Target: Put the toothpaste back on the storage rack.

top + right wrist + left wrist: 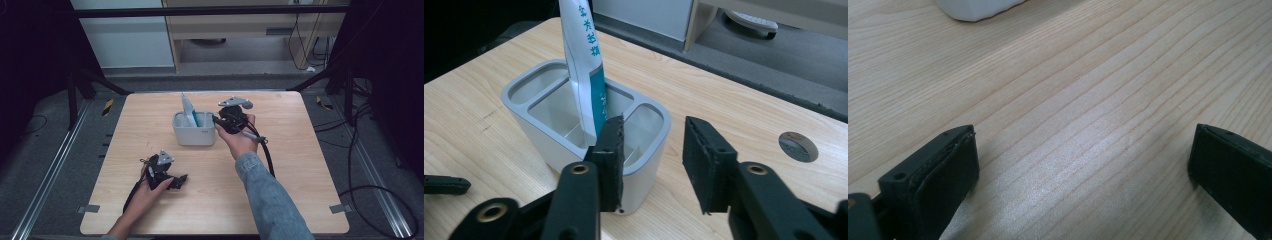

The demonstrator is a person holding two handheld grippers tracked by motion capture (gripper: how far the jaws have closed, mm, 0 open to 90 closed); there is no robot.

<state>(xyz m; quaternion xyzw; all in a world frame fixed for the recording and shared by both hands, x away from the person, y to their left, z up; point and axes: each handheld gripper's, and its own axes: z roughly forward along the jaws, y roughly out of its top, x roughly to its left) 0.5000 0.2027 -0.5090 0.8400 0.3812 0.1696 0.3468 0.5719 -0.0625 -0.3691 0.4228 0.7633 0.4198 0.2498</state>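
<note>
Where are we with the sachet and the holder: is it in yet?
Done: the sachet stands upright in the grey holder. In hand: nothing; the right claw is open beside the holder, with nothing between its pads. The left claw rests open on the table. Left: pulling the right claw away, probably.

This is a lab or test room set up for recording, not a home. A bare light-wood table [210, 200] stands alone on grey carpet [45, 150], ringed by dark metal frame bars [200, 11] and aluminium rails [55, 165] along the floor. Black cables [380, 200] trail across the carpet, and yellow-black hazard tape [107, 106] marks the floor. Behind stands plain office furniture [240, 30].
</note>
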